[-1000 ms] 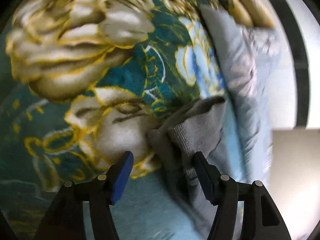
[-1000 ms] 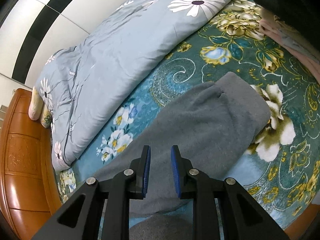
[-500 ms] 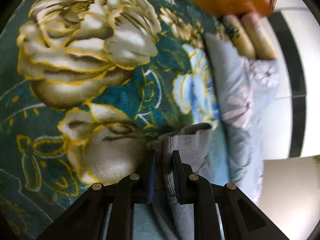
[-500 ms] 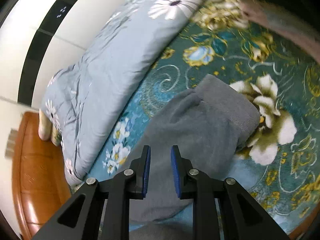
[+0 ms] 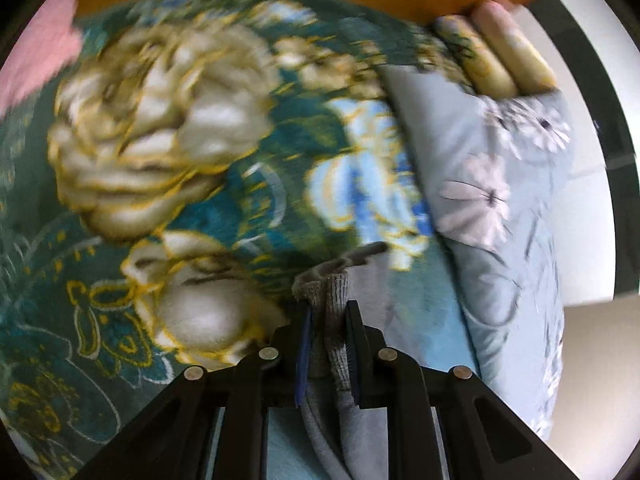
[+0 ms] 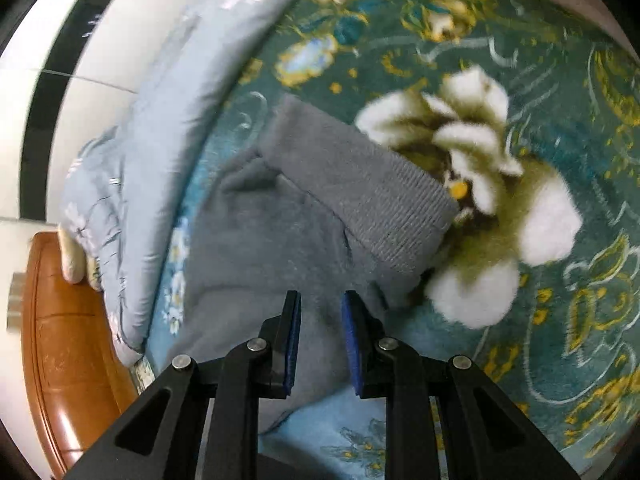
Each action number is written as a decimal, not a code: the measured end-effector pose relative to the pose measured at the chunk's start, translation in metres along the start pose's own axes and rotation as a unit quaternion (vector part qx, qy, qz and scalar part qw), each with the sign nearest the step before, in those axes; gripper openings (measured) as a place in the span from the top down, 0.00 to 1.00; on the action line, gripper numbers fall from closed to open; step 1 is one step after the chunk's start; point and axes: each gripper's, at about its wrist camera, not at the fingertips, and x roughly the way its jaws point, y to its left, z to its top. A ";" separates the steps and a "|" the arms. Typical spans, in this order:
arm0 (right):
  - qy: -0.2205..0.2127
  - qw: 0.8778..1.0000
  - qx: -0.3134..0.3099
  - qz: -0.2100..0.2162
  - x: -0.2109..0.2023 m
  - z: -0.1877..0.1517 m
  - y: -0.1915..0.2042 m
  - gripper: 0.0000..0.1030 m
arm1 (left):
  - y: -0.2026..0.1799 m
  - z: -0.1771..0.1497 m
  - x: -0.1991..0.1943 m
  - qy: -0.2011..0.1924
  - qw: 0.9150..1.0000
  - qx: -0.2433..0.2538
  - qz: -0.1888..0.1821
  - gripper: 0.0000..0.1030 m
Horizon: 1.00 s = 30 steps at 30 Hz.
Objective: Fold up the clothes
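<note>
Bottom centre of left wrist view: left gripper point(image 5: 326, 330) clenched on a bunched ribbed edge of grey garment point(image 5: 334, 308), fabric pinched between the blue pads and trailing down out of frame. Background smeared, so probably mid-motion.

Bottom centre of right wrist view: right gripper point(image 6: 319, 320) with jaws set narrowly apart above the grey garment point(image 6: 304, 216); cannot tell whether any cloth is caught between them or just hovering over it.

Garment spread on teal floral blanket point(image 6: 560, 80), taking up centre to lower left of right wrist view. Ribbed cuff or hem point(image 6: 404, 208) at centre right, beside the big white flower. Long axis diagonal, from ribbed end at centre right down toward lower left; open ribbed end facing lower right. Light blue quilt point(image 6: 160, 128) along left side, wooden bed frame point(image 6: 68, 320) at lower left edge. Pink cloth point(image 5: 36, 56) at upper left of left wrist view.

Risks, judged:
- Left pinch small and near the edge of the rib; could slip out if pulled fast against a soft sagging knit.
- Only one layer grabbed, so fold could come out skewed or bunched.
- Right jaws possibly closing on blanket pile along with garment, dragging both.
- Blur hiding edge alignment; corners may land off.
</note>
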 end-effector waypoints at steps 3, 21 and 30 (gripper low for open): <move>-0.020 1.000 0.002 0.014 -0.015 -0.002 -0.006 0.76 | -0.051 -0.015 -0.033 -0.030 0.994 0.100 -0.011 0.83; -0.021 0.998 -0.024 0.057 -0.029 -0.033 0.015 0.76 | -0.256 -0.324 0.053 0.213 0.842 0.488 -0.086 0.83; 0.000 0.997 -0.068 0.036 -0.031 -0.041 0.051 0.75 | -0.238 -0.323 0.054 0.326 0.838 0.419 -0.127 0.47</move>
